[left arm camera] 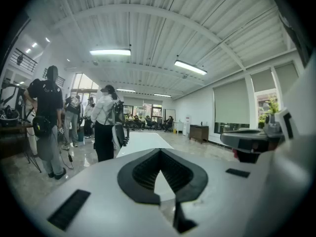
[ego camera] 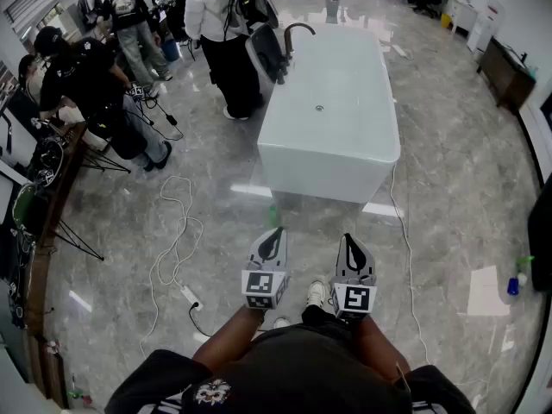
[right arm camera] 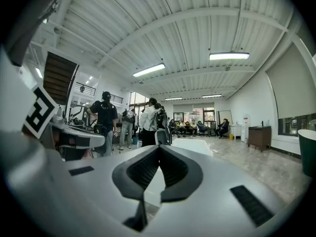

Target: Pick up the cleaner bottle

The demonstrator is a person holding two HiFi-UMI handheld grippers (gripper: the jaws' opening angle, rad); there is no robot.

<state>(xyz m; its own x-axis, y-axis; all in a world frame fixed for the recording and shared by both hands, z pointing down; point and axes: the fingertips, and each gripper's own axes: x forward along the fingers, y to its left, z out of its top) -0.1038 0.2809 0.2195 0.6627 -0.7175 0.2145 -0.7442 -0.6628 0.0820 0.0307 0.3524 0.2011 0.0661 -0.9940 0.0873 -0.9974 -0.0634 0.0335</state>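
The left claw (ego camera: 275, 235) and the right claw (ego camera: 348, 241) are held side by side short of the white bathtub (ego camera: 328, 175). Each has its jaws pressed together with nothing between them, and each carries a cube with square black-and-white markers (ego camera: 261, 287). A small pale-green cleaner bottle (ego camera: 272, 216), blurred, is seen on the floor (ego camera: 448, 188) at the bathtub's near foot, just beyond the left claw. People (ego camera: 220, 24) are gathered past the bathtub's far left corner.

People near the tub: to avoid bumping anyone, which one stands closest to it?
The person in the white top, beside the tub's far end; the others, in dark clothes, stand farther left.
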